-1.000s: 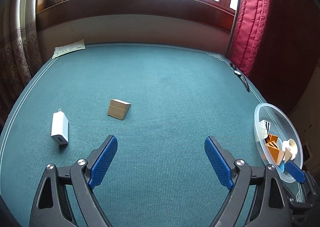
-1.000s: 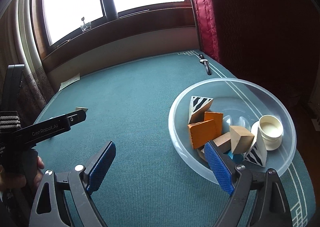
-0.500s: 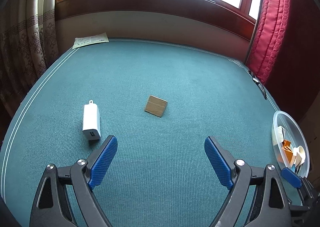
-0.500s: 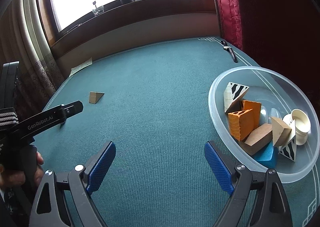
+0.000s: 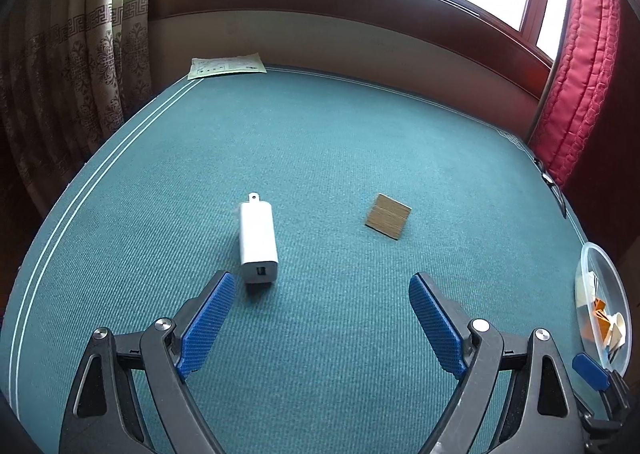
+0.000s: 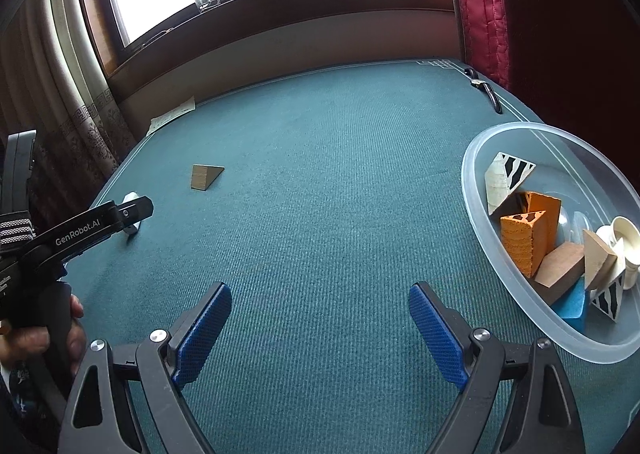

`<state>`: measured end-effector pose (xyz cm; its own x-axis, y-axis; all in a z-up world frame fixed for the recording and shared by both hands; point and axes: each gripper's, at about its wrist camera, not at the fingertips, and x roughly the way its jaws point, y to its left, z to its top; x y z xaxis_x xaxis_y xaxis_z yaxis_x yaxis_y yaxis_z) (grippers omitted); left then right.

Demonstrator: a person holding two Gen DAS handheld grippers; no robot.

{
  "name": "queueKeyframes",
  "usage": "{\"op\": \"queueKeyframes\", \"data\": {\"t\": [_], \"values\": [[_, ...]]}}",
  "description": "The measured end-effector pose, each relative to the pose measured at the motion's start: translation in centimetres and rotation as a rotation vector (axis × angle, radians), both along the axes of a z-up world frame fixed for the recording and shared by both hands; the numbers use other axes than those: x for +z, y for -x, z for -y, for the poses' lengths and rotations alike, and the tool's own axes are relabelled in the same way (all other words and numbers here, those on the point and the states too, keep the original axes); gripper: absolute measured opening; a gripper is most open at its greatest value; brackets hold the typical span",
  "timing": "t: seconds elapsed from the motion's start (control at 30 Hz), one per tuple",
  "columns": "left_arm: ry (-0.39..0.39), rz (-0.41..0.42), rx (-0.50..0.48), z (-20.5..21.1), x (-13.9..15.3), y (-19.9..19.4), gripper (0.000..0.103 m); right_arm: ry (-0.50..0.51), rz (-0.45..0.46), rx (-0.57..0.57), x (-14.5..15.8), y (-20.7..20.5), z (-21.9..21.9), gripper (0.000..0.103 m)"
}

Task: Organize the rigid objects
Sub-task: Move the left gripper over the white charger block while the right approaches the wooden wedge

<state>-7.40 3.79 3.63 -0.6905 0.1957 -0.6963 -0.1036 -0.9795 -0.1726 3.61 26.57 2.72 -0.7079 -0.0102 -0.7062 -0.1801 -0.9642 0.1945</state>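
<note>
A white charger [image 5: 258,240] lies on the teal table just ahead of my left gripper [image 5: 320,310], near its left fingertip. My left gripper is open and empty. A wooden wedge [image 5: 388,216] lies farther ahead to the right; it also shows in the right wrist view [image 6: 205,176]. My right gripper [image 6: 320,310] is open and empty above bare table. A clear plastic bowl [image 6: 476,170] at its right holds several blocks: orange, brown, blue and zebra-striped ones, and a cream cup. The left gripper's body [image 6: 80,230] shows at the left and partly hides the charger [image 6: 130,200].
A paper sheet [image 5: 226,65] lies at the table's far left corner. A dark watch-like object [image 6: 486,92] lies at the far right edge. The bowl's rim [image 5: 588,254] shows at the right edge of the left wrist view. Curtains and a window sill stand behind the table.
My left gripper has swung left, bringing the charger close in front of it. My right gripper has turned left, so the bowl has slid to the right of its view.
</note>
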Motion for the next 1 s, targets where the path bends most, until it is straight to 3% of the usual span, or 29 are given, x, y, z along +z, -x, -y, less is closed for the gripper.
{"op": "queueKeyframes", "data": {"t": [0.6, 1.0], "values": [[-0.033, 0.023, 0.090, 4.1, -1.3, 2.1, 0.088, 0.001, 0.024, 0.047, -0.5, 1.6, 1.6, 0.093], [-0.005, 0.030, 0.067, 3.2, -1.9, 4.0, 0.036, -0.007, 0.035, 0.088, -0.6, 2.8, 3.0, 0.093]]}}
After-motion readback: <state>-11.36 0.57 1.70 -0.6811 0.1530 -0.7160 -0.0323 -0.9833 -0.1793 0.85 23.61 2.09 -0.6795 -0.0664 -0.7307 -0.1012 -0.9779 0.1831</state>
